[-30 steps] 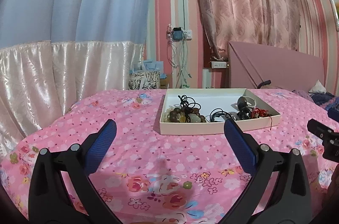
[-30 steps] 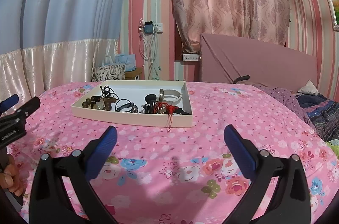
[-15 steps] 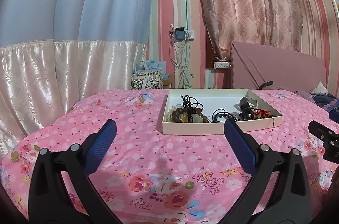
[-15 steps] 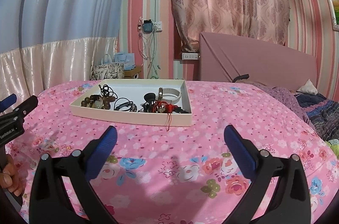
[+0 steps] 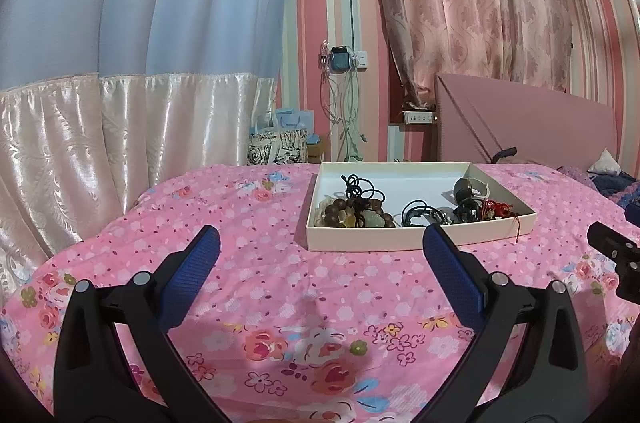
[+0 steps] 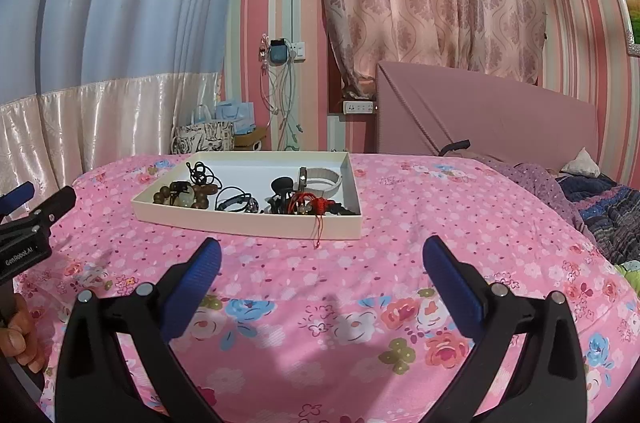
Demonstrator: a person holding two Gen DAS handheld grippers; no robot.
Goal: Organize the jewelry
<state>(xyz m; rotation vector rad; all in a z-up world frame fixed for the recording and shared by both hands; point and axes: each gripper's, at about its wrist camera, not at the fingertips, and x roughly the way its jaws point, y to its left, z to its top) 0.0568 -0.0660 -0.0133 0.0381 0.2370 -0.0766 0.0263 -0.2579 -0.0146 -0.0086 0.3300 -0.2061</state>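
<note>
**Nothing sorted yet: both tongs spread above the bedspread**

Two grippers, both empty. My left gripper (image 5: 320, 247) has its blue pads wide apart over the pink floral bedspread (image 5: 248, 263), and my right gripper (image 6: 320, 249) is spread the same way, nothing between its pads either. Neither touches anything.

The jewelry sits in a shallow cream tray (image 6: 224, 221) on the bedspread toward its far edge, near the curtain and headboard, well ahead of both tongs. As I judge it, the task has barely begun: every piece lies in the tray in loose clumps. I see a brown bead bracelet (image 6: 182, 197) with black cord (image 6: 202, 171) at the tray's left end, a dark cord loop (image 6: 234, 201) in the middle, and at the right end a tangle with a red knotted charm (image 6: 316, 203) and a pale band (image 6: 326, 179). The charm's tassel hangs over the tray's near wall onto the bedspread.

The tray's long axis runs left to right across my view, near wall facing me, and slightly skewed. No separate sorting place is visible, so all the picking apart remains.
</note>
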